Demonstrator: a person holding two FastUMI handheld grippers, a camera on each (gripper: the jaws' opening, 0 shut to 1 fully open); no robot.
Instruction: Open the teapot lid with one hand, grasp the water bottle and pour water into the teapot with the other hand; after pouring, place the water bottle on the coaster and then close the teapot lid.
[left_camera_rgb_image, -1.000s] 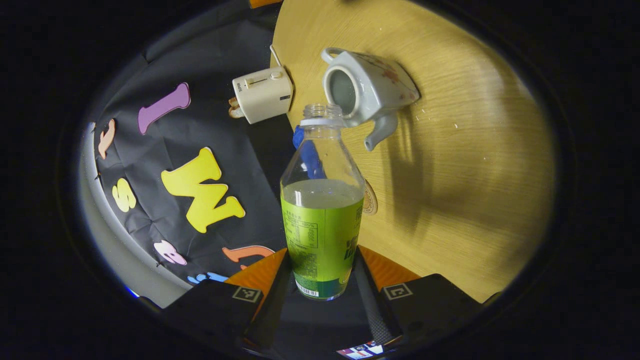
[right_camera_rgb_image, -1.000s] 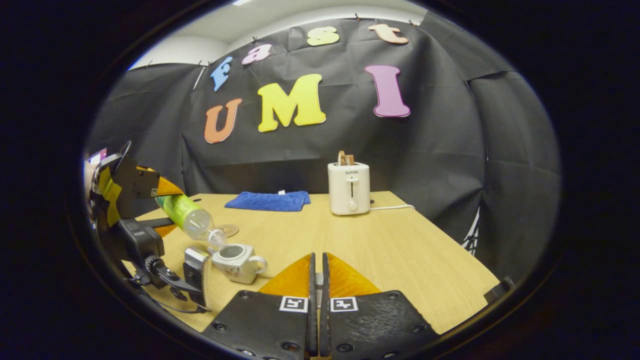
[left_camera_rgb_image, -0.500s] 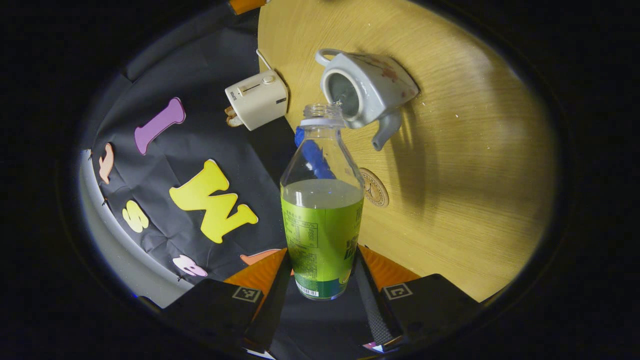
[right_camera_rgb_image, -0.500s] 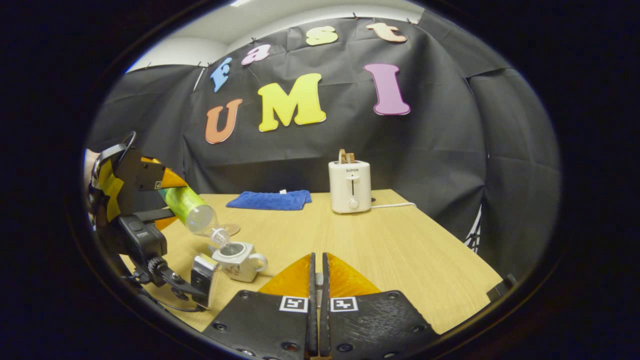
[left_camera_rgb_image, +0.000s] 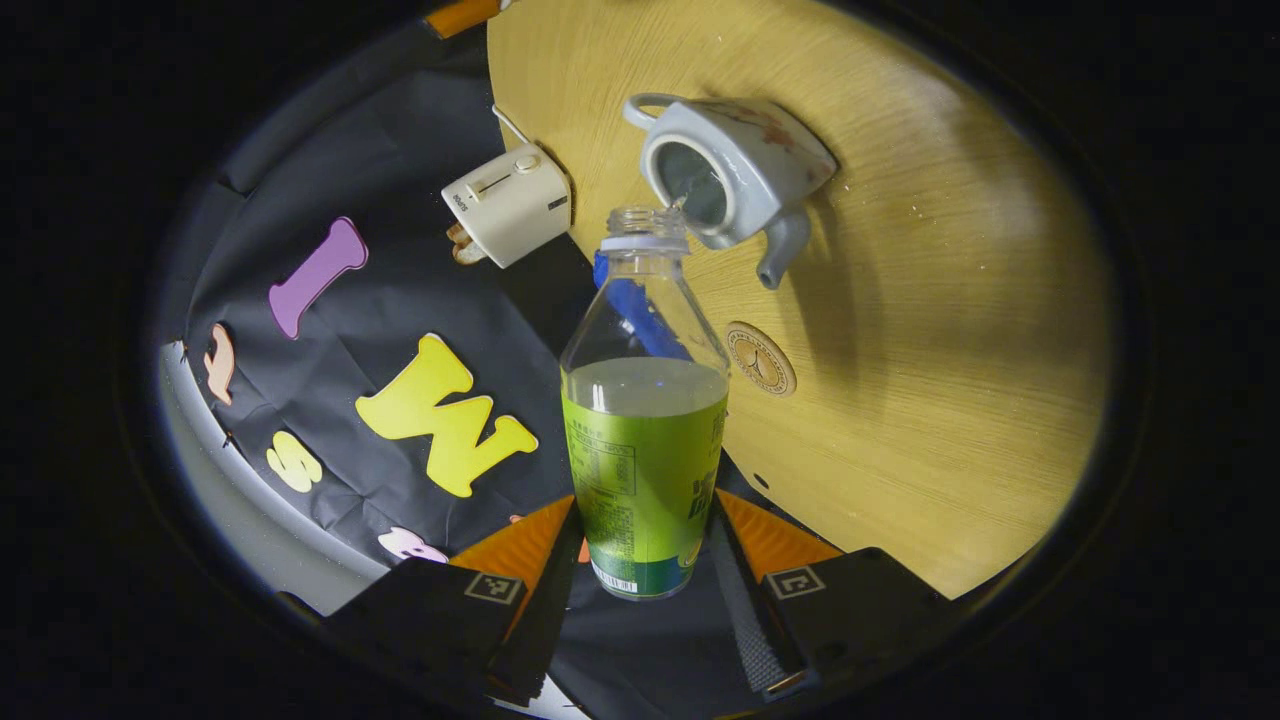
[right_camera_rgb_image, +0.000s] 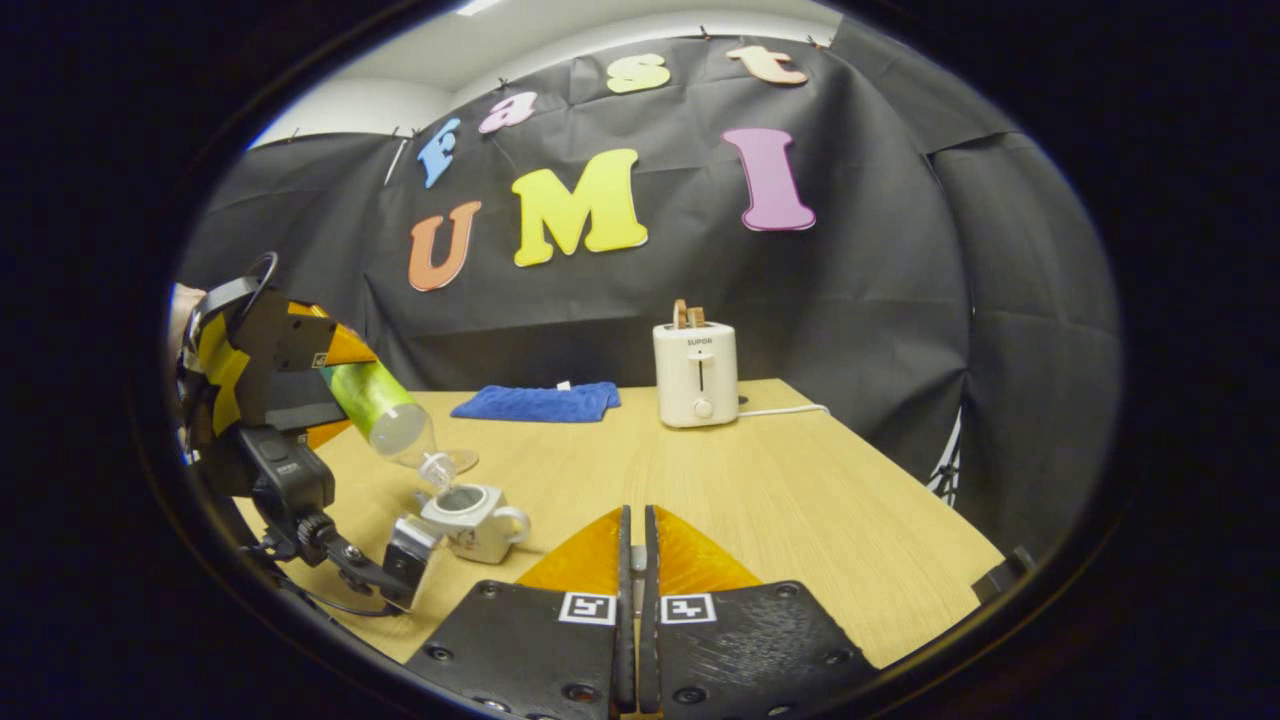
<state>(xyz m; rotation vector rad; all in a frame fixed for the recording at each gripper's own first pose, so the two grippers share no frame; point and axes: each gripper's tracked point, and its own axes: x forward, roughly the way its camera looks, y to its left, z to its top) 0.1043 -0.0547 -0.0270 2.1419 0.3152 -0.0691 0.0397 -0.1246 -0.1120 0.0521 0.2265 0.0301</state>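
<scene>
We see a white toaster at the table's far edge, a folded blue cloth to its left.

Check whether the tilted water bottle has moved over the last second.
Yes. In the right gripper view, the green-labelled clear plastic water bottle has risen slightly, against the white ceramic teapot.

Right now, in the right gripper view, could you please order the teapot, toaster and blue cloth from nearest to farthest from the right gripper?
1. Teapot, front left, nearest the right gripper.
2. Toaster, ahead, slightly right.
3. Blue cloth, far edge, left of the toaster.
</scene>
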